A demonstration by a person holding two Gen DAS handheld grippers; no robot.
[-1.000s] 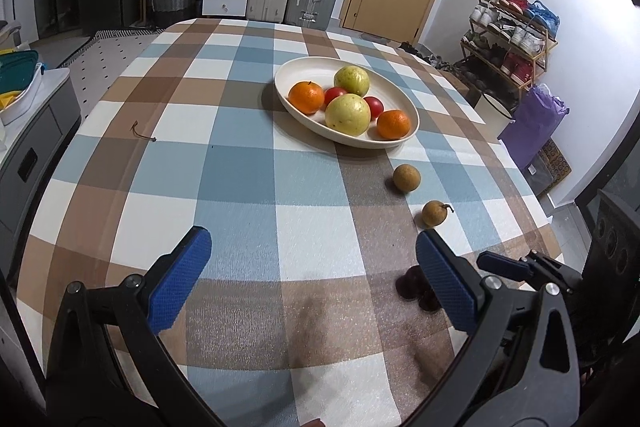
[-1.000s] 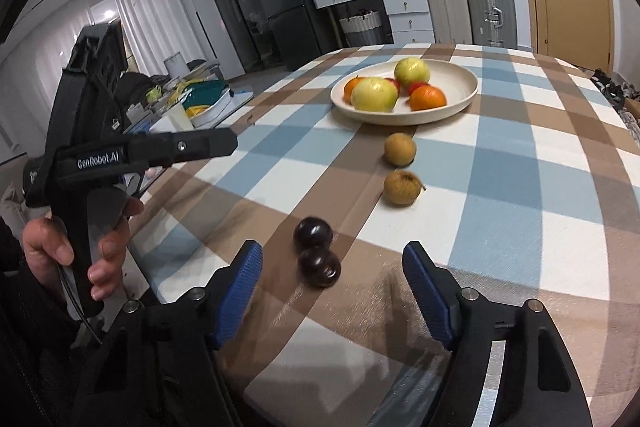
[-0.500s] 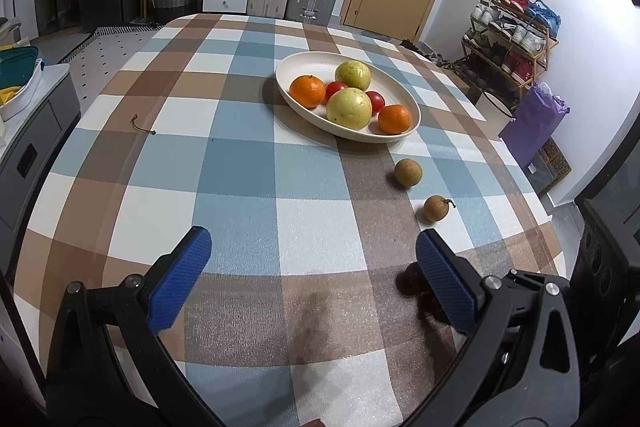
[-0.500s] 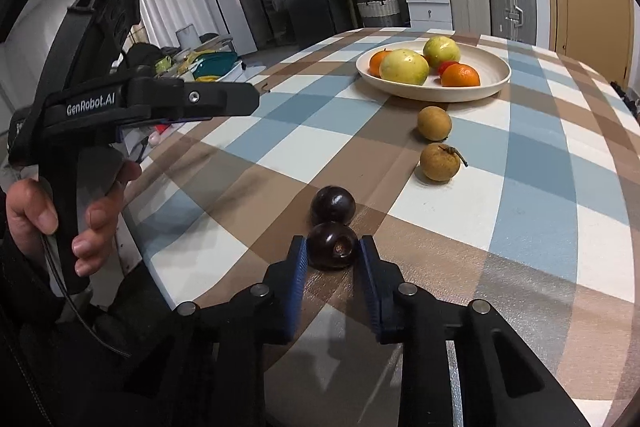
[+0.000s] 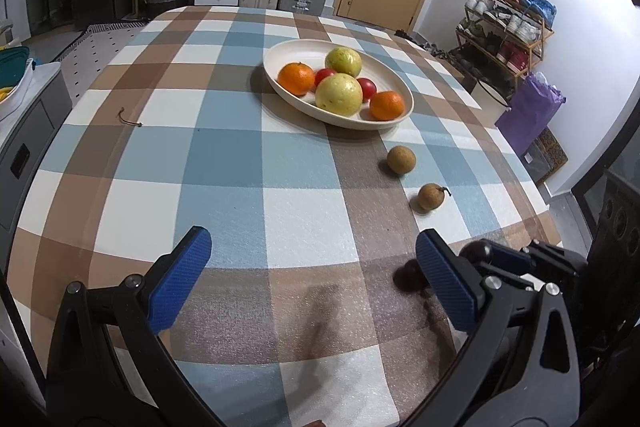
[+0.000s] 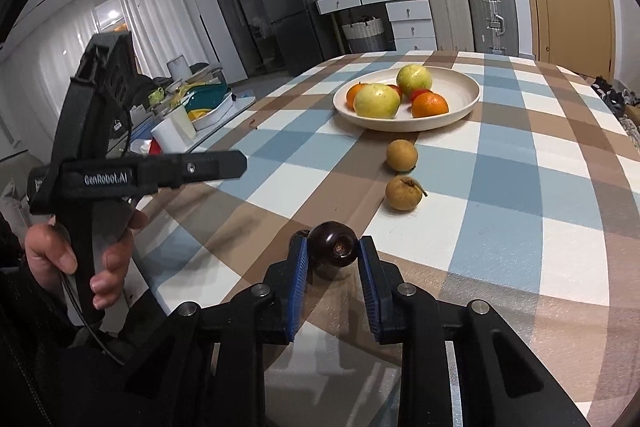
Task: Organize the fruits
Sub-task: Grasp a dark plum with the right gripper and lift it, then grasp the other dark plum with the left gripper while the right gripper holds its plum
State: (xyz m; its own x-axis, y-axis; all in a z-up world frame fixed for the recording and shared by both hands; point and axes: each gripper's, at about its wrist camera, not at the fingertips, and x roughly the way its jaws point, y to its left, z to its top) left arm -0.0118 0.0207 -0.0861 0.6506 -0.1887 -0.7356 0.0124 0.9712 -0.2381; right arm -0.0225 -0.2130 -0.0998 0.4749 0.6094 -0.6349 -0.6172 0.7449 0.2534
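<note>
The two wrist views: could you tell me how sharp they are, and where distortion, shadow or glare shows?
Left wrist view: sharp, though the fisheye bows the checked tablecloth; soft shadows fall on it between the left gripper's fingers. Right wrist view: equally sharp, with dark corners; the dark purple round fruit in the right gripper carries small highlights, and the bright window at far left is washed out.

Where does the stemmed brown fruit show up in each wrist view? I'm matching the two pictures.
Left wrist: stemmed brown fruit, right of centre, nearer than the stemless brown fruit.
Right wrist: stemmed brown fruit, centre-right, just beyond the dark fruit in the right gripper.
Shared landmark: cream fruit plate.
</note>
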